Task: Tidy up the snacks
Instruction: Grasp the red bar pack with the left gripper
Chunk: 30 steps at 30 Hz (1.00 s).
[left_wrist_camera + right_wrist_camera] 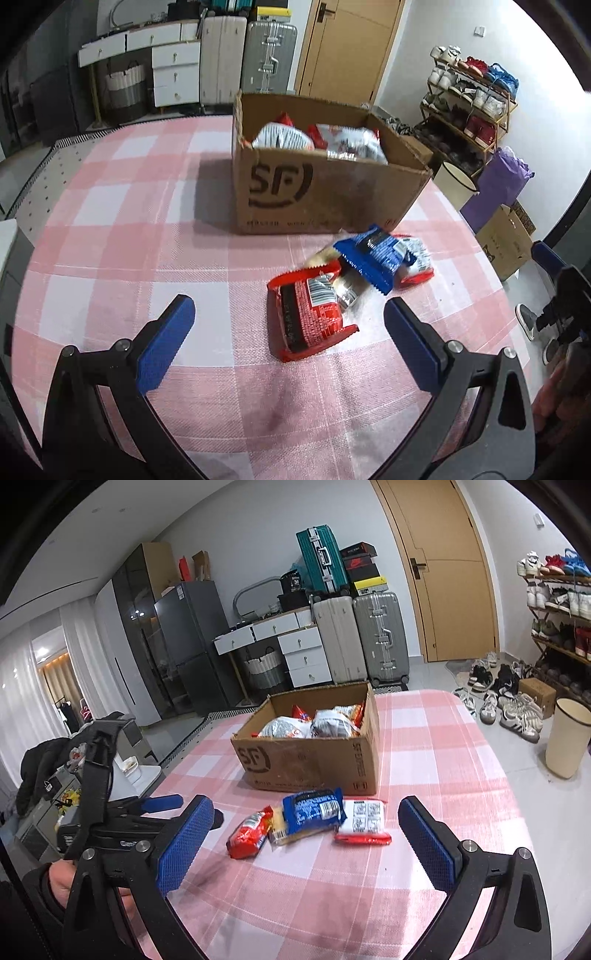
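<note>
Snacks (314, 723) in cardboard box (314, 764); four packets (306, 823) left on worktop (424, 760); both tools (288, 336) (306, 845) open, empty.

A table covered in a pink-and-white checked cloth (424, 768) holds an open cardboard box (314, 764) of snack packets. Just in front of the box lie a red packet (247, 834), a blue packet (314, 808) and a white-and-red packet (364, 821).

light: you get even, bright indoor light | shadow: soft one left of the cardboard box (314, 177) on the desk (129, 229) | blur: slight | edges: fisheye bending, black corners
</note>
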{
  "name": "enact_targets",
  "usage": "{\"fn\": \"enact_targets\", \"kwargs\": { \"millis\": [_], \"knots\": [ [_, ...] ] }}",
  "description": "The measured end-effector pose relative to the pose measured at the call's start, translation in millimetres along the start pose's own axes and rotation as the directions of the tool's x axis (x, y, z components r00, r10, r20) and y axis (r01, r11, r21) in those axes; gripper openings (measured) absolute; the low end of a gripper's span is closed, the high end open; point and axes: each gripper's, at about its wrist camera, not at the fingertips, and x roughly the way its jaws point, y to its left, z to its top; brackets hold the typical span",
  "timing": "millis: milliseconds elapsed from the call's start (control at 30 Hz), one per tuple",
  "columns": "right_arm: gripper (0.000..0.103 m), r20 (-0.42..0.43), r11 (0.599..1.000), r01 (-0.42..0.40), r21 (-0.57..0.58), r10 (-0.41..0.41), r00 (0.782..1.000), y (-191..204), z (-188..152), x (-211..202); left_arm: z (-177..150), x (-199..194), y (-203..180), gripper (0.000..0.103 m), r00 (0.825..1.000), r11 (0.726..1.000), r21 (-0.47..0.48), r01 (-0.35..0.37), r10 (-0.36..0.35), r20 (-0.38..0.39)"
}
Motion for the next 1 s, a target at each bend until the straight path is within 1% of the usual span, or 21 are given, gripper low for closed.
{"fn": "enact_targets", "kwargs": {
  "millis": [333,433,533,600,633,667,700,733,767,867,900,933,1000],
  "knots": [
    [0.102,-0.011,1.0,-0.001,0.015,0.002,1.0,-4.4,-4.4,4.3,1.2,55.5,-2.0,0.102,0.997,1.0,0.011,-0.022,0.022,-0.079],
    [0.102,-0.017,1.0,-0.003,0.018,0.003,1.0,-5.2,-6.4,8.3,3.7,66.9,-1.9,0.1,0.996,1.0,-0.002,-0.013,0.013,-0.094],
    [0.102,-0.024,1.0,-0.004,0.018,0.004,1.0,-5.5,-9.4,9.3,5.4,79.1,-2.8,0.092,0.994,1.0,-0.001,-0.007,0.007,-0.11],
    [0.102,-0.03,1.0,-0.004,0.021,0.005,1.0,-6.2,-11.0,11.9,5.0,87.5,-1.1,0.08,0.99,1.0,-0.019,0.009,-0.012,-0.14],
    [0.102,-0.032,1.0,-0.004,0.022,0.005,0.999,-6.7,-11.0,13.0,5.1,90.7,-0.5,0.08,0.989,0.999,-0.026,0.022,-0.025,-0.147],
    [0.102,-0.033,1.0,-0.004,0.024,0.005,0.999,-7.1,-11.5,14.3,4.3,88.2,3.6,0.075,0.99,1.0,-0.02,0.021,-0.023,-0.137],
    [0.102,-0.033,1.0,-0.006,0.024,0.006,0.999,-7.7,-11.4,13.6,5.0,90.1,3.5,0.07,0.989,0.999,-0.02,0.028,-0.03,-0.143],
    [0.102,-0.036,1.0,-0.006,0.024,0.007,0.999,-7.7,-11.7,14.6,5.6,90.5,3.4,0.068,0.99,0.999,-0.02,0.028,-0.031,-0.14],
    [0.102,-0.037,1.0,-0.005,0.024,0.006,0.999,-7.8,-11.9,15.0,7.2,91.8,3.5,0.062,0.989,0.999,-0.026,0.041,-0.044,-0.14],
    [0.102,-0.042,1.0,-0.009,0.03,0.01,0.999,-7.5,-12.3,16.2,4.4,92.0,1.0,0.056,0.989,0.999,-0.006,0.051,-0.051,-0.141],
    [0.102,-0.041,0.999,-0.01,0.033,0.012,0.999,-7.4,-12.3,16.7,4.1,92.5,0.9,0.045,0.988,0.998,-0.008,0.059,-0.06,-0.141],
    [0.102,-0.04,0.999,-0.012,0.035,0.013,0.999,-7.5,-12.5,16.6,3.5,92.7,0.1,0.041,0.987,0.998,-0.008,0.067,-0.067,-0.143],
    [0.102,-0.044,0.999,-0.01,0.036,0.011,0.999,-7.4,-13.0,17.3,3.6,93.9,-2.7,0.041,0.986,0.997,0.007,0.076,-0.074,-0.15]
  ]
}}
